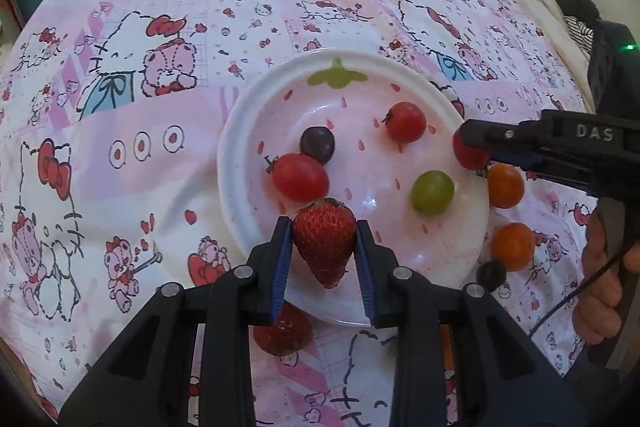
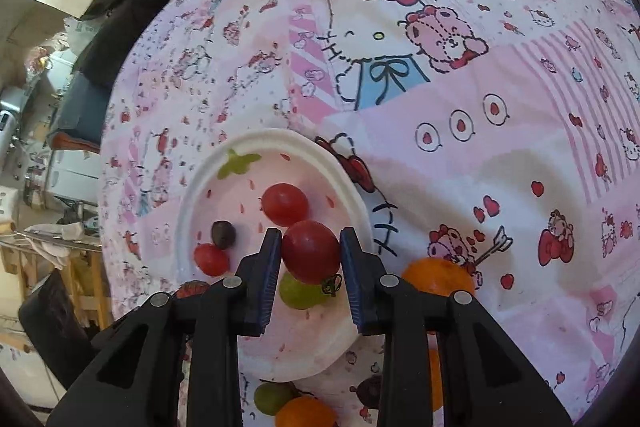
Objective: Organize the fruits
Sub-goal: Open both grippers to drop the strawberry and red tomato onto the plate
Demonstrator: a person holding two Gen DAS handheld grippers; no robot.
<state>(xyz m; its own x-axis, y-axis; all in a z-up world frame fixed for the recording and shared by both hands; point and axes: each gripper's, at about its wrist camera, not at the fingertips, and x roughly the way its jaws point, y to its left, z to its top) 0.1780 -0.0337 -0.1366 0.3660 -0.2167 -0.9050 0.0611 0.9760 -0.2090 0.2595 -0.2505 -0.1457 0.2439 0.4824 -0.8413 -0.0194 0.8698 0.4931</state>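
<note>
A white plate [image 1: 240, 163] with a strawberry print sits on the cartoon-print cloth. My left gripper [image 1: 324, 251] is shut on a red strawberry [image 1: 325, 243] above the plate's near rim. My right gripper [image 2: 308, 263] is shut on a red cherry tomato [image 2: 311, 251] above the plate [image 2: 320, 159]; it shows at the plate's right rim in the left wrist view [image 1: 472, 147]. In the plate lie two red tomatoes [image 1: 300, 175] [image 1: 405, 121], a dark grape [image 1: 317, 145] and a green grape [image 1: 433, 191].
Two orange tomatoes [image 1: 505, 185] [image 1: 513, 246] and a dark grape [image 1: 491, 275] lie on the cloth right of the plate. A second strawberry [image 1: 286, 333] lies under my left gripper. A green grape [image 2: 272, 397] and an orange tomato [image 2: 306, 411] lie near the plate's edge.
</note>
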